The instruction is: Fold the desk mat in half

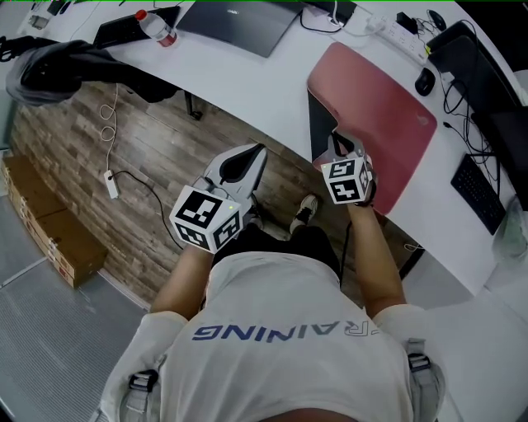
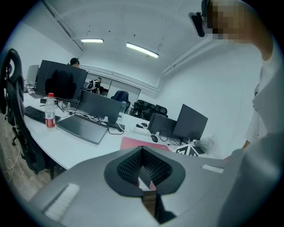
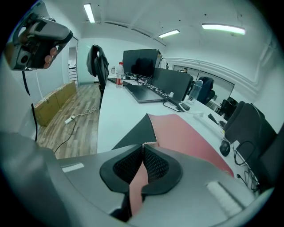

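Observation:
A pink desk mat (image 1: 388,124) lies on the curved white desk (image 1: 272,91) at the upper right. Its near left corner is lifted and turned, showing the dark underside (image 1: 320,124). My right gripper (image 1: 337,142) is at the mat's near edge and is shut on it. In the right gripper view the pink edge (image 3: 138,177) runs between the pads of the right gripper (image 3: 143,147), and the mat (image 3: 186,137) stretches away over the desk. My left gripper (image 1: 261,152) hangs over the wooden floor, left of the desk edge. The left gripper (image 2: 142,150) is shut and holds nothing.
A laptop (image 1: 239,25), a water bottle (image 1: 157,26), a power strip (image 1: 396,29), a mouse (image 1: 424,81) and a keyboard (image 1: 478,191) sit on the desk around the mat. A black chair with a jacket (image 1: 58,70) and cardboard boxes (image 1: 49,222) stand at the left.

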Demonstrator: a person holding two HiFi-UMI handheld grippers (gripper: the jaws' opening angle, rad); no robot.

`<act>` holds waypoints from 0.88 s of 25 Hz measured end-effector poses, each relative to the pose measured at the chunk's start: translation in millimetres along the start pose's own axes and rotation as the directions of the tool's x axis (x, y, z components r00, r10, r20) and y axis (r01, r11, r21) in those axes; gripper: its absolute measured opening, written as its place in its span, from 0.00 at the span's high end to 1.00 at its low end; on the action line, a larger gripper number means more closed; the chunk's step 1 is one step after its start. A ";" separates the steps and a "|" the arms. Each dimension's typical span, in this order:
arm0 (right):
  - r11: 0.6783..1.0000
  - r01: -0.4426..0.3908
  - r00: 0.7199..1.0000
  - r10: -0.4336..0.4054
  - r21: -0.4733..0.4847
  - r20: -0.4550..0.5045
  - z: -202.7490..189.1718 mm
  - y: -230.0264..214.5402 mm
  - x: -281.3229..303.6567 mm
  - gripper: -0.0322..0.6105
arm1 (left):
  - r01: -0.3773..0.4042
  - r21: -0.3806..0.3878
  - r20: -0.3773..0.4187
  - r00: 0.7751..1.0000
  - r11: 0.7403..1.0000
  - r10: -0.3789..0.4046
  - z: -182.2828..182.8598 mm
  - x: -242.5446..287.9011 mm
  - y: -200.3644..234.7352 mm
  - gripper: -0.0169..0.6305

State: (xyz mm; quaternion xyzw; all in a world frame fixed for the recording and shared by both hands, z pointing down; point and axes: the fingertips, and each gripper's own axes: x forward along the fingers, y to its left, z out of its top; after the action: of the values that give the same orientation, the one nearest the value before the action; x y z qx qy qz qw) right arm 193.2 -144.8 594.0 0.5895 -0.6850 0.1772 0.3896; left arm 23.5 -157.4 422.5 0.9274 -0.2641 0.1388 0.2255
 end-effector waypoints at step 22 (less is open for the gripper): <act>0.983 0.135 0.987 -0.123 0.128 -0.100 -92.6 -63.9 -50.7 0.91 | 0.158 0.072 -0.054 0.987 0.985 -0.154 -3.5 52.2 -82.8 0.98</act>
State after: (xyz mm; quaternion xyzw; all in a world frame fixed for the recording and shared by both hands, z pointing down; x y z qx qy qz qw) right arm 283.8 -61.3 601.1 0.6488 -0.6134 0.2242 0.3906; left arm 111.7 -115.1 416.7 0.9495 -0.1799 0.1528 0.2066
